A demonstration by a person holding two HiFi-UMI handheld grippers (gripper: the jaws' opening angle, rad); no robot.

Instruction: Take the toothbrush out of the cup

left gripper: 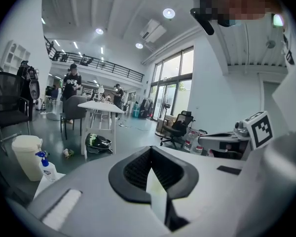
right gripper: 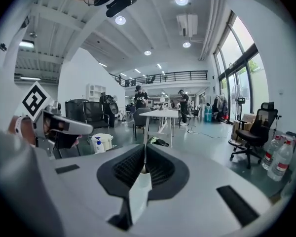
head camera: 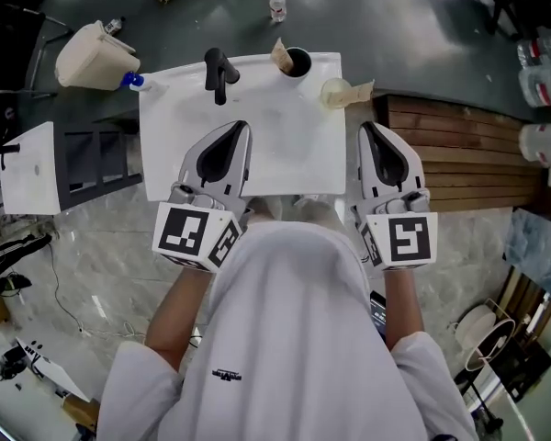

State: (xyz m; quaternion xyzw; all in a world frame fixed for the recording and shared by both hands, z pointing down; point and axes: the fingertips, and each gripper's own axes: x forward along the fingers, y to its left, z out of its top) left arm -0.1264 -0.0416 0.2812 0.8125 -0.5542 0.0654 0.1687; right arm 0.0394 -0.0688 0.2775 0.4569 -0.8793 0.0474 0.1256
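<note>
A black cup [head camera: 297,62] stands at the far edge of the white basin top [head camera: 285,154], with a tan piece [head camera: 280,55] sticking out of its left side. Beside it at the far right corner sits a pale yellow cup [head camera: 334,92]. I cannot make out a toothbrush clearly. My left gripper [head camera: 241,127] [left gripper: 150,150] is held up over the basin's near left part, jaws together with nothing between them. My right gripper [head camera: 366,128] [right gripper: 144,148] hangs off the basin's right edge, also shut and empty. Both point level into the room, well short of the cups.
A black faucet [head camera: 219,73] stands left of the black cup. A blue-capped bottle [head camera: 134,82] and a beige bin [head camera: 92,55] sit at the far left. A wooden slatted bench [head camera: 464,154] lies to the right, a white cabinet [head camera: 32,168] to the left. People, tables and chairs fill the hall beyond.
</note>
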